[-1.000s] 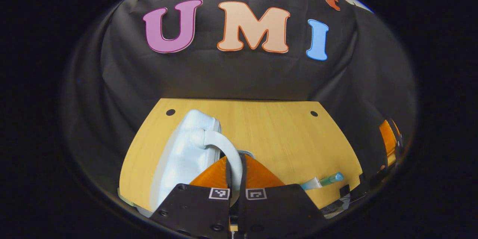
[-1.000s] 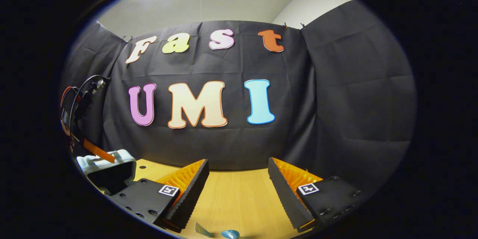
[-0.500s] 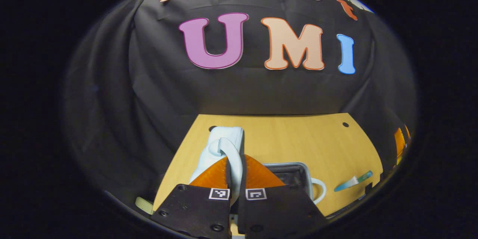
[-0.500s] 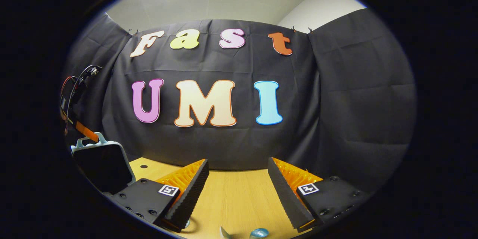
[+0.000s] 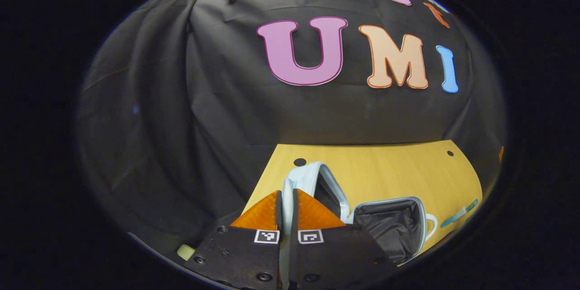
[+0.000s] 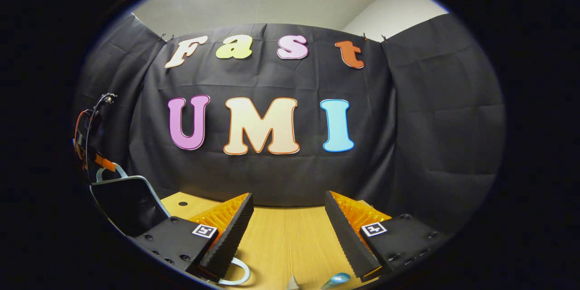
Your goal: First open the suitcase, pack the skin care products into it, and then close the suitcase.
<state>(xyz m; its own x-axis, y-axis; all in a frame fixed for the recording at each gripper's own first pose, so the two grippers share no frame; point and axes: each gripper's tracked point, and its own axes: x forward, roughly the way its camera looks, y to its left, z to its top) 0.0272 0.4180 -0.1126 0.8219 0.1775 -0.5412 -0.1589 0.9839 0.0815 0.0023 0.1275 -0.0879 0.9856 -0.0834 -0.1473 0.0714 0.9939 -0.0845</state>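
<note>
Suitcase [image 5: 389, 229], pale blue with a dark lining, lies open on the wooden counter [image 5: 389, 167] at about five o'clock in the left gripper view, its lid [image 5: 317, 181] swung up near vertical. The left tool [image 5: 286, 199] is clamped on the lid's pale handle [image 5: 286, 190], fingers pressed together around the strap at six o'clock. The opening step looks close to done; the lid seems to need only to be laid back or let go before packing can begin.

A slim teal tube [image 5: 460, 213], evidently one of the skin care products, lies on the counter at four o'clock, just beyond the suitcase's second handle [image 5: 432, 226].

The next move, by this reading, falls to the right tool [image 6: 287, 224], whose fingers stand wide apart and empty over bare wood. It would have to drop toward the tube and close on its narrow body.

The right gripper view offers the lid's dark inner face [image 6: 124, 204] at eight o'clock, with the left tool [image 6: 105, 163] gripping its top handle, and the tip of the tube [image 6: 335, 279] at six o'clock. The left gripper view alone gives the open tray and its lining.
</note>
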